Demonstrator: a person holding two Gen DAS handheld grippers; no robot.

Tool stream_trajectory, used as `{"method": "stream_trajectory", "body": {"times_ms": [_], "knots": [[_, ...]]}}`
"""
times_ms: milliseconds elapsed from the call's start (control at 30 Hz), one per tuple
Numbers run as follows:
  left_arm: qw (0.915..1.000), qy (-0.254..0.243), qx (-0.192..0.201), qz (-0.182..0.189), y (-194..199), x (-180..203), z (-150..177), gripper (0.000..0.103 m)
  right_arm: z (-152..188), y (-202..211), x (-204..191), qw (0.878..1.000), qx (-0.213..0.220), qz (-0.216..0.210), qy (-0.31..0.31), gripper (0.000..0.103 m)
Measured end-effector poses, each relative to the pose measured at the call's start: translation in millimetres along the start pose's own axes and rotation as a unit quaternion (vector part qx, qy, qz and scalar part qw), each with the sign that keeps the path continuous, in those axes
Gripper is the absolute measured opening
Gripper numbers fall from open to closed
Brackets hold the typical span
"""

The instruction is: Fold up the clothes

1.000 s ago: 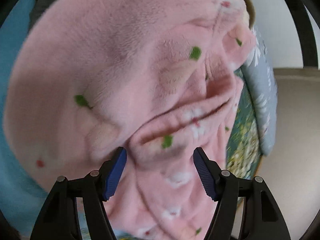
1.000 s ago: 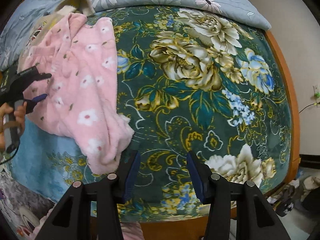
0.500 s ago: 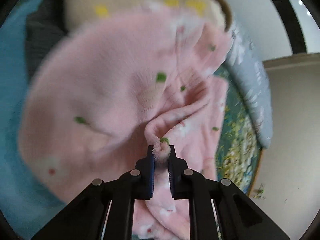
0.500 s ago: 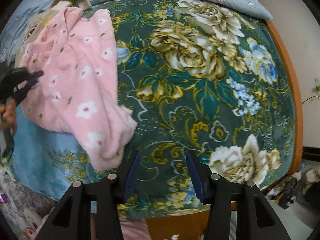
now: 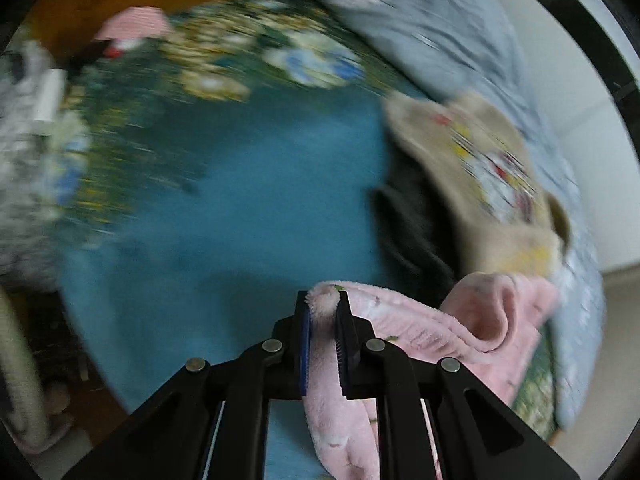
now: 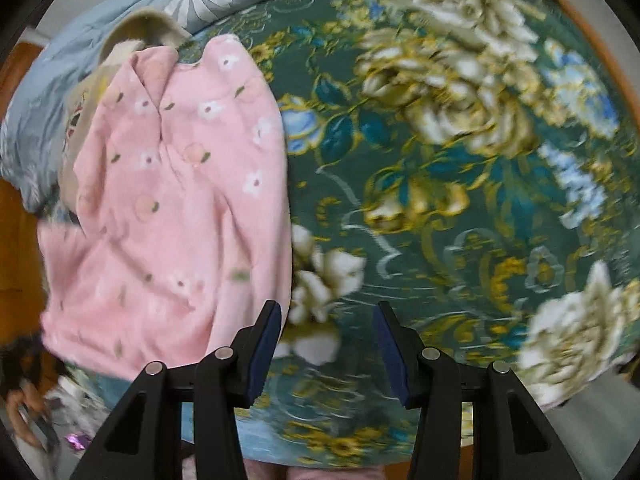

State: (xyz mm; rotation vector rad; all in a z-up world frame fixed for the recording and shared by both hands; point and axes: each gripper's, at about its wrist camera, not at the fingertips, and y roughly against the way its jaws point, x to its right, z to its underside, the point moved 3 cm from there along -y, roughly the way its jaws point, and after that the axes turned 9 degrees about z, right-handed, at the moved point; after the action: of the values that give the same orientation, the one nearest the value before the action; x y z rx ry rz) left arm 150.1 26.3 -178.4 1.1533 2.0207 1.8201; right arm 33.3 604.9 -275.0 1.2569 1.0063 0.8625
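A pink fleece garment (image 6: 180,208) with small white flowers lies spread on the left of the floral bedspread (image 6: 460,184) in the right wrist view. My left gripper (image 5: 323,312) is shut on a fold of the pink garment (image 5: 424,332), which trails down and to the right from the jaws. My right gripper (image 6: 326,334) is open and empty, just right of the garment's near edge, above the bedspread.
A beige garment with a cartoon print (image 5: 480,176) lies over a dark garment (image 5: 408,232) beside a grey-blue daisy quilt (image 5: 432,28). The quilt also shows at the far edge (image 6: 200,4). The wooden bed frame (image 6: 600,40) runs along the right. Clutter (image 5: 24,152) sits left.
My left gripper closed on a fold of the pink garment and swung it away, so the view now faces the blue part of the bedspread. The right gripper moved closer to the garment.
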Motion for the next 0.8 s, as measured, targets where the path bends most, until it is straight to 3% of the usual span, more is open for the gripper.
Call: {"method": "stream_trajectory", "body": {"times_ms": [200,367,467,600,633,667,733,800], "knots": [[0.9973,0.055,0.029,-0.039,24.7,-40.6,-34.9,0.011,-30.6,-48.6,-23.6,0.997,-0.037,-0.042,-0.046,0.052],[0.9976,0.048,0.027,-0.043,31.4,-46.2,-58.6,0.011,-60.8,-76.1,-55.2,0.992,-0.046,-0.078,-0.088,0.052],[0.9987,0.036,0.025,-0.026,32.4,-36.6,-66.1,0.011,-74.1,-84.8,-81.7,0.992,-0.045,-0.086,-0.079,0.052],[0.9996,0.015,0.016,-0.015,35.4,-23.5,-75.9,0.011,-84.0,-106.2,-107.4,0.996,-0.06,-0.031,-0.055,0.051],[0.9998,0.012,0.014,-0.013,35.9,-20.9,-78.7,0.011,-84.0,-112.3,-108.9,0.996,-0.069,-0.013,-0.059,0.04],[0.9998,0.009,0.011,-0.01,35.4,-18.5,-81.0,0.011,-83.3,-115.2,-108.3,0.995,-0.077,-0.008,-0.068,0.009],[1.0,0.001,0.003,-0.003,32.2,-11.3,-84.8,0.011,-82.5,-114.9,-104.9,0.992,-0.088,-0.011,-0.091,0.004],[0.9998,-0.014,-0.009,0.007,25.9,0.7,-86.1,0.011,-89.1,-91.9,-92.4,0.991,-0.062,-0.032,-0.11,0.004]]}}
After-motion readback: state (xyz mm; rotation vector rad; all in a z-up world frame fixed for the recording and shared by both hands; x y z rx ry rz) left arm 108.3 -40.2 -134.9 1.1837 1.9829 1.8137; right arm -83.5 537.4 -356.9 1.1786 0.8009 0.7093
